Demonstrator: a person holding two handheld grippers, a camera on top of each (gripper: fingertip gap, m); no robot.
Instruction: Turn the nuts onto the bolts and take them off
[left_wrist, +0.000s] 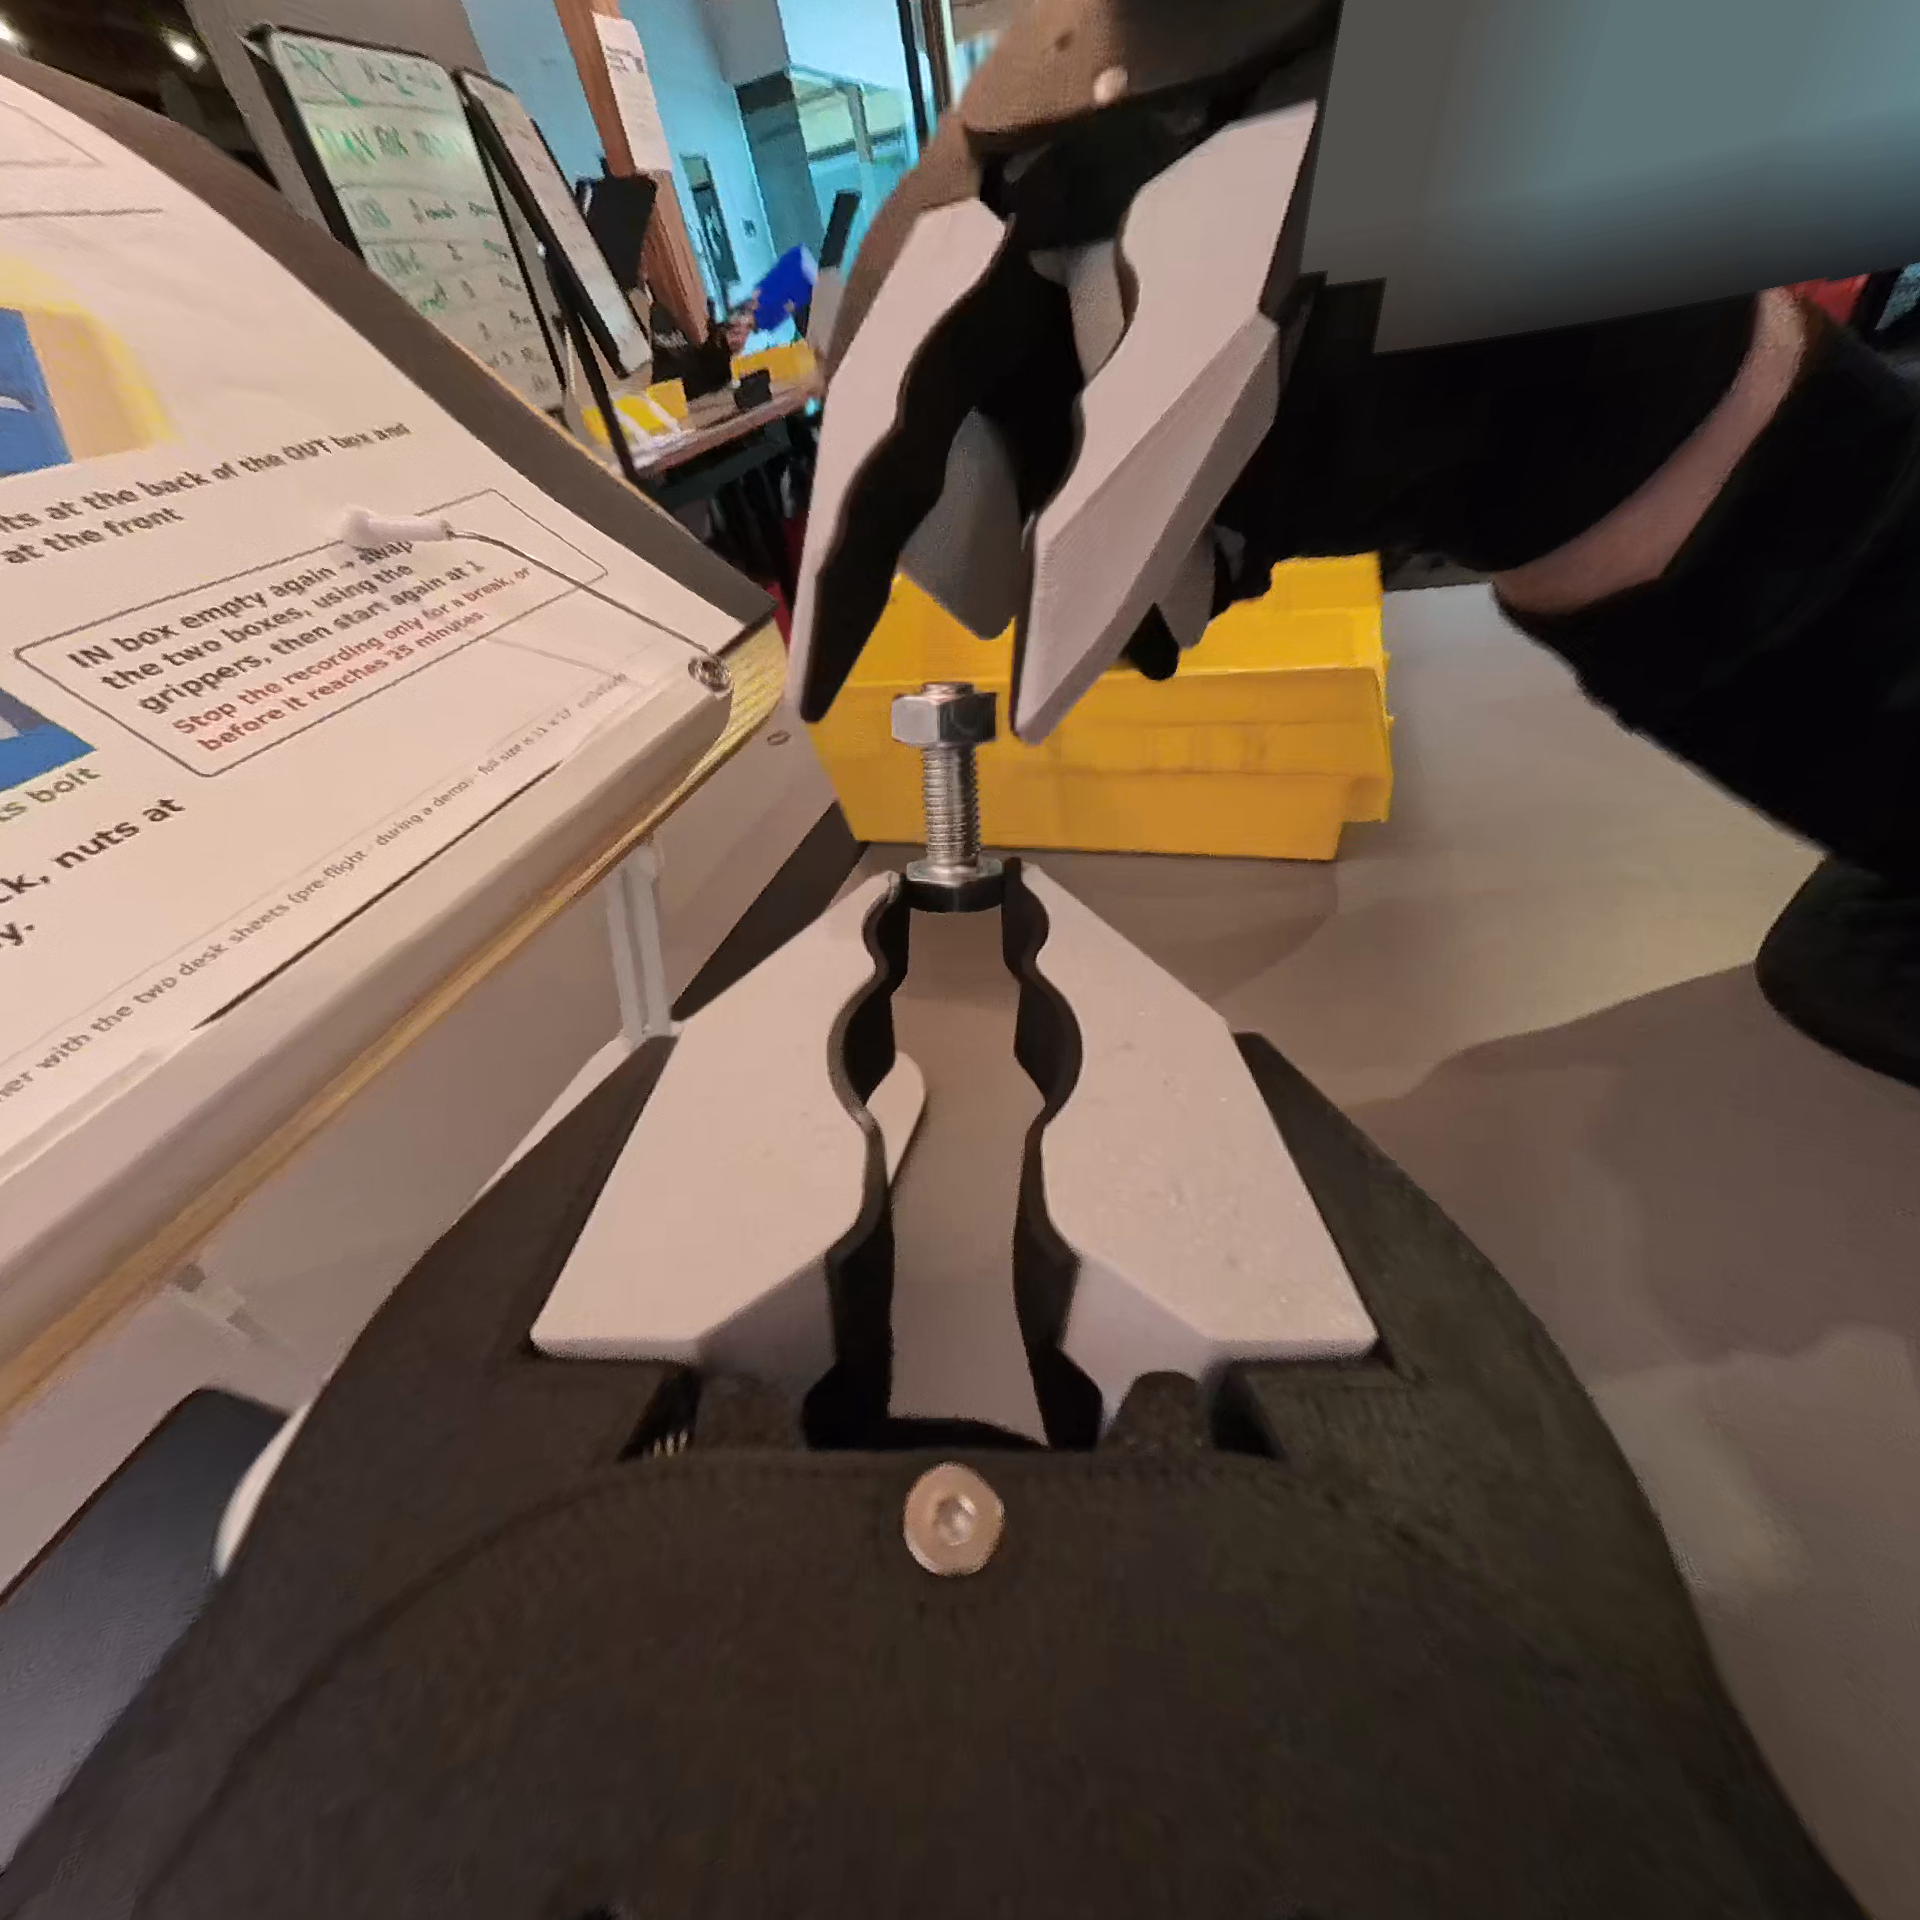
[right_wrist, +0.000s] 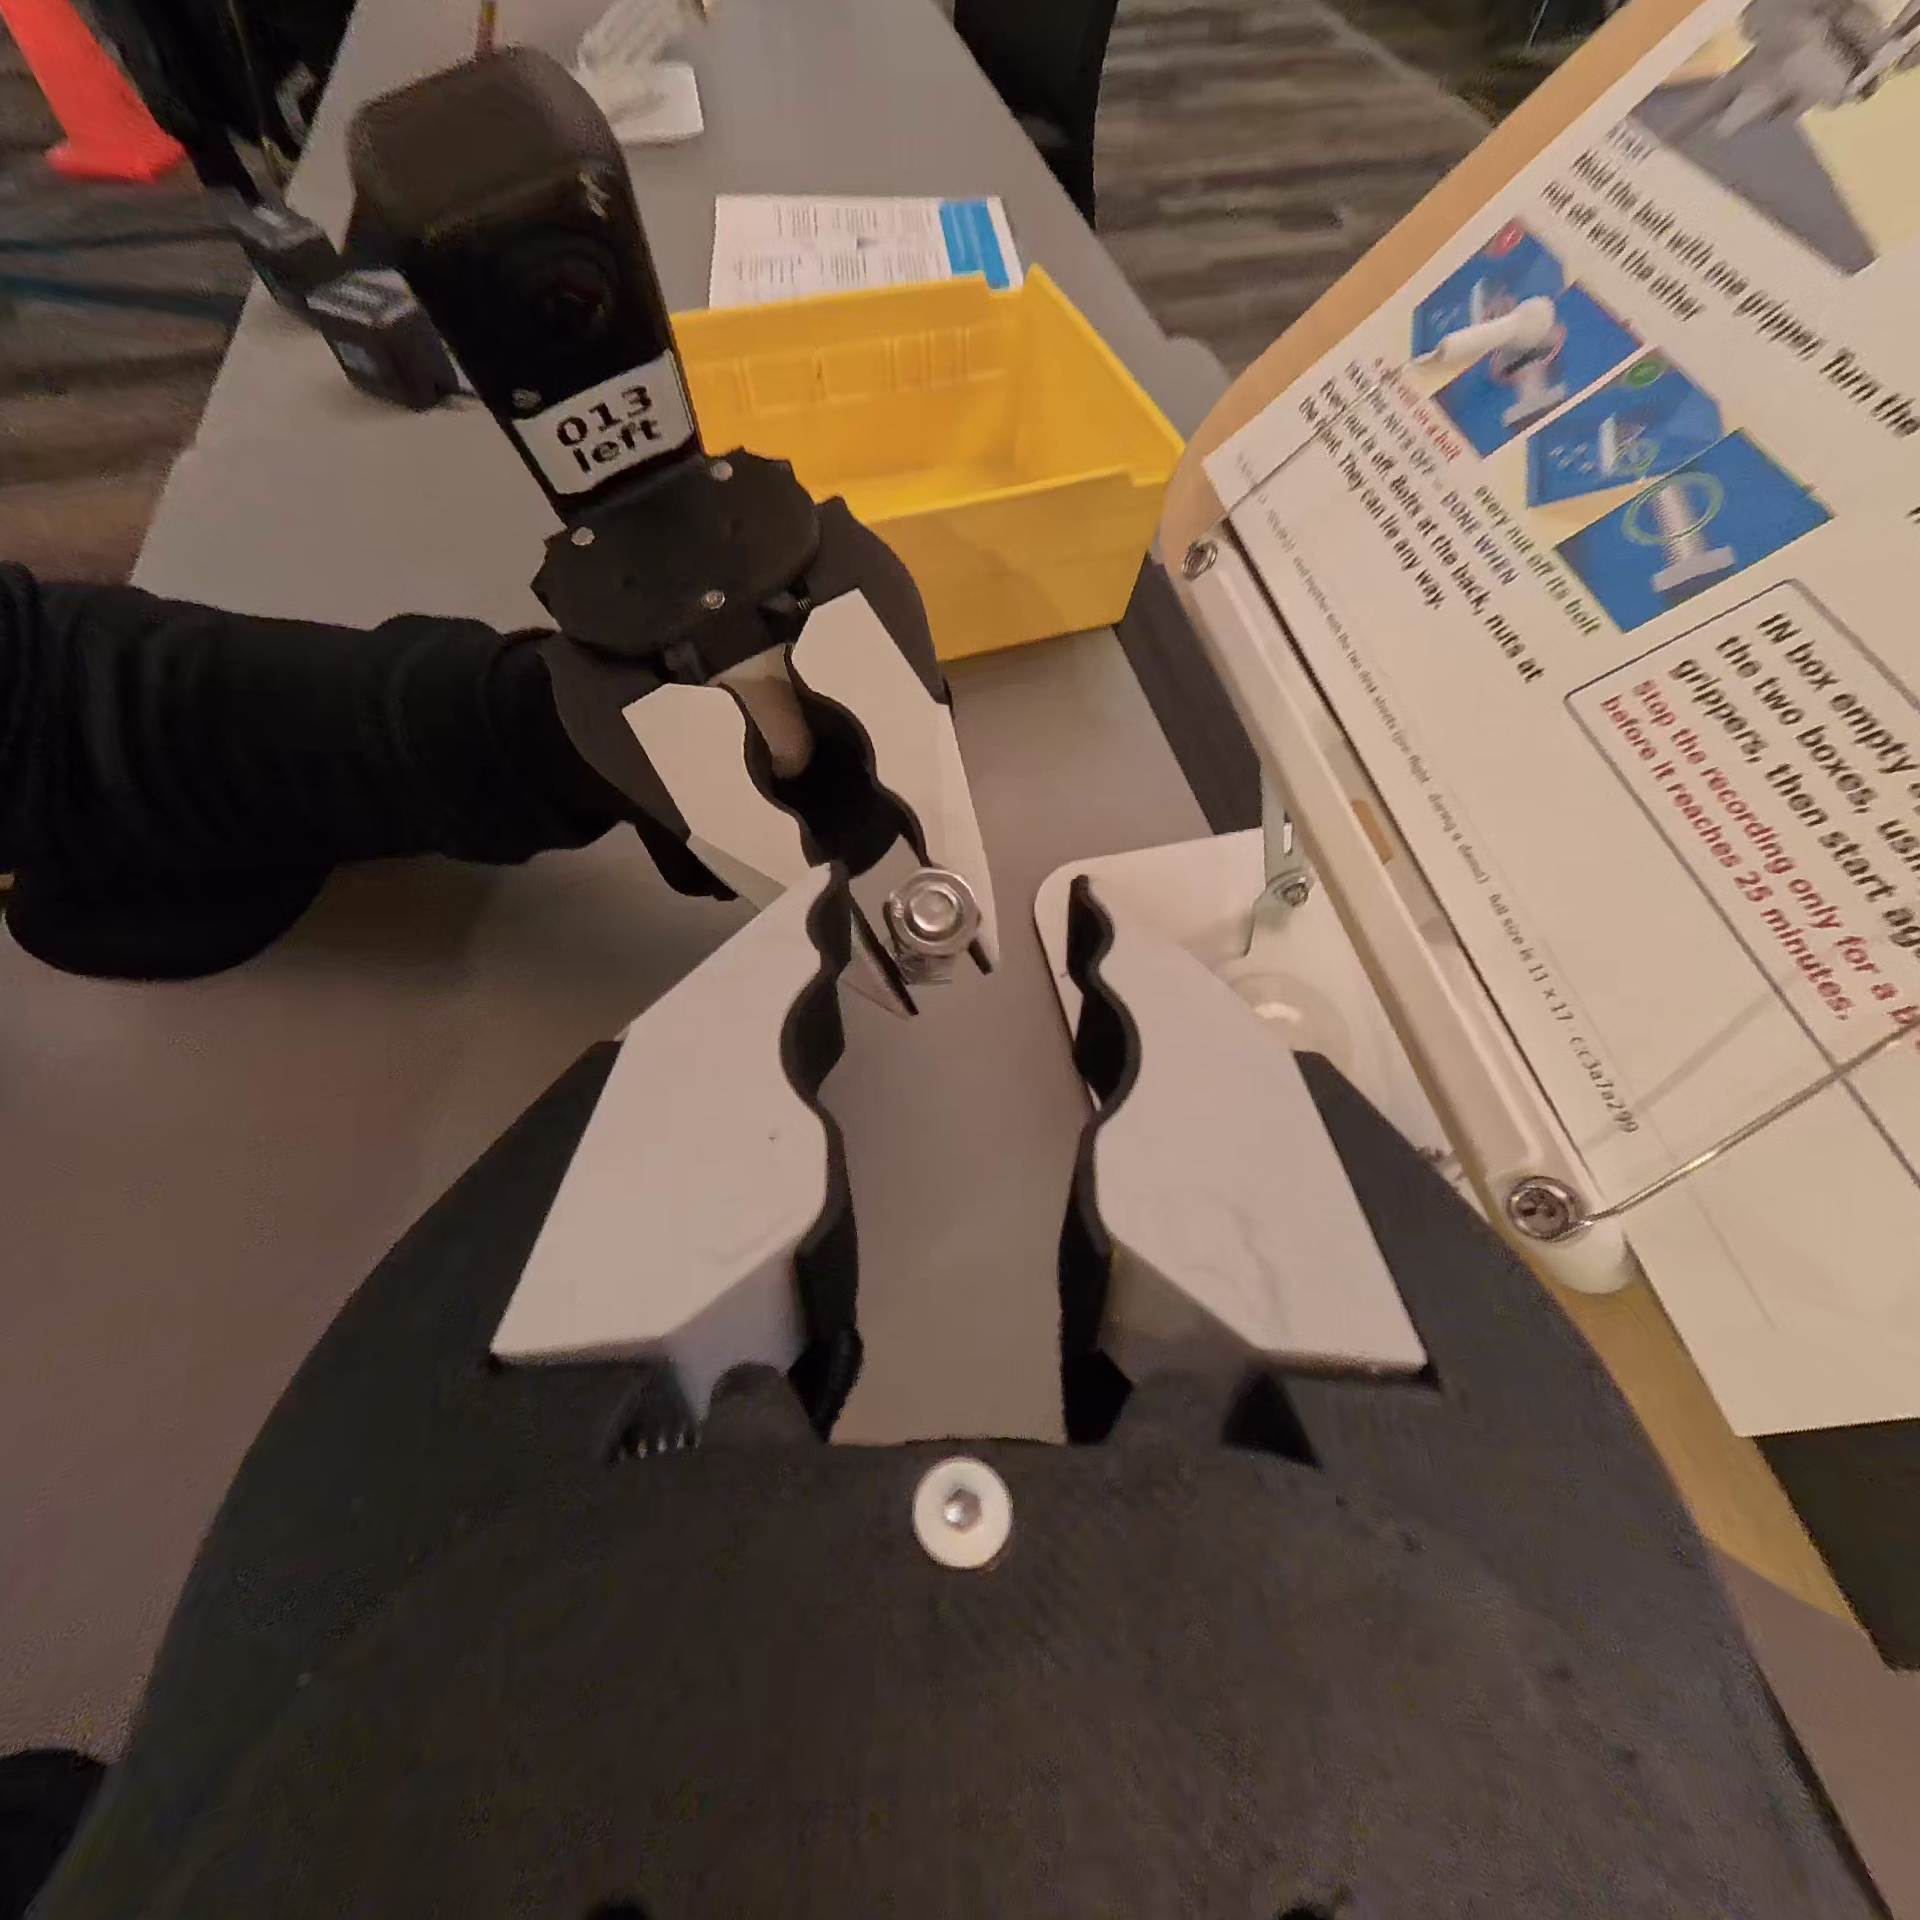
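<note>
Grey table (right_wrist: 260, 1143), printed instruction sheet (right_wrist: 1621, 727), labelled left tool (left_wrist: 951, 888) grasping bolt (left_wrist: 951, 800), right tool (left_wrist: 914, 717) released

Grey table (right_wrist: 312, 1143) with yellow bin (right_wrist: 935, 457)

At the centre of the frame the left gripper (left_wrist: 953, 883) clamps the head of a bolt (left_wrist: 952, 805), which stands upright with its threaded shank pointing up. A nut (left_wrist: 943, 715) sits at the top of the shank. Above it, the right gripper (left_wrist: 914, 717) reaches down from the upper right, its jaws spread to either side of the nut, not touching it. Behind stands a yellow bin (left_wrist: 1143, 758) on the grey desk (left_wrist: 1507, 987). An instruction board (left_wrist: 260, 623) leans across the left side.
</note>
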